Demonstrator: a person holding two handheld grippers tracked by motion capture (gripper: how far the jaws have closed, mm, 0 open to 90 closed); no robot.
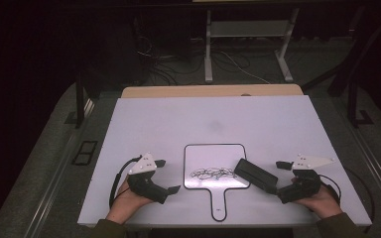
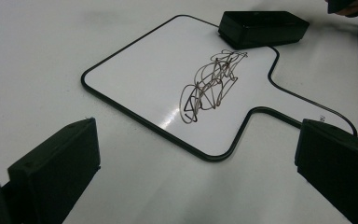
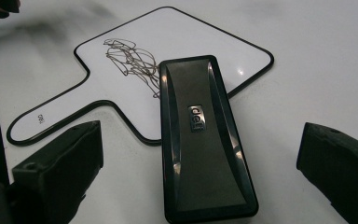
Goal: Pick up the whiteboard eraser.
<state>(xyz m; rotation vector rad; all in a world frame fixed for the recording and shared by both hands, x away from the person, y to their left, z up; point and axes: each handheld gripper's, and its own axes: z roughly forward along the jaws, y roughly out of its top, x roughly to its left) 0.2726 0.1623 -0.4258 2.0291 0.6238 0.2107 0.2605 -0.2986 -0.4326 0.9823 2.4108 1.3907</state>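
Note:
A paddle-shaped whiteboard [image 1: 213, 156] with a black rim lies on the white table, its handle toward the near edge. A dark scribble [image 1: 212, 173] covers its lower part. A black eraser [image 1: 256, 175] rests slantwise across the board's right edge. My left gripper [image 1: 167, 176] sits open left of the board, nothing between its jaws. My right gripper [image 1: 281, 181] is open just right of the eraser. In the right gripper view the eraser [image 3: 200, 135] lies between the wide jaws of my right gripper [image 3: 200, 149], untouched. The left gripper view shows my left gripper [image 2: 198, 154], the whiteboard [image 2: 158, 74], the scribble [image 2: 212, 84] and the eraser [image 2: 261, 28].
The white tabletop [image 1: 278, 124] stretches far behind the board, with a wooden strip [image 1: 213, 91] at its back edge. Beyond it stand a desk's metal legs [image 1: 208, 49] and loose cables [image 1: 238, 64] on the dark floor.

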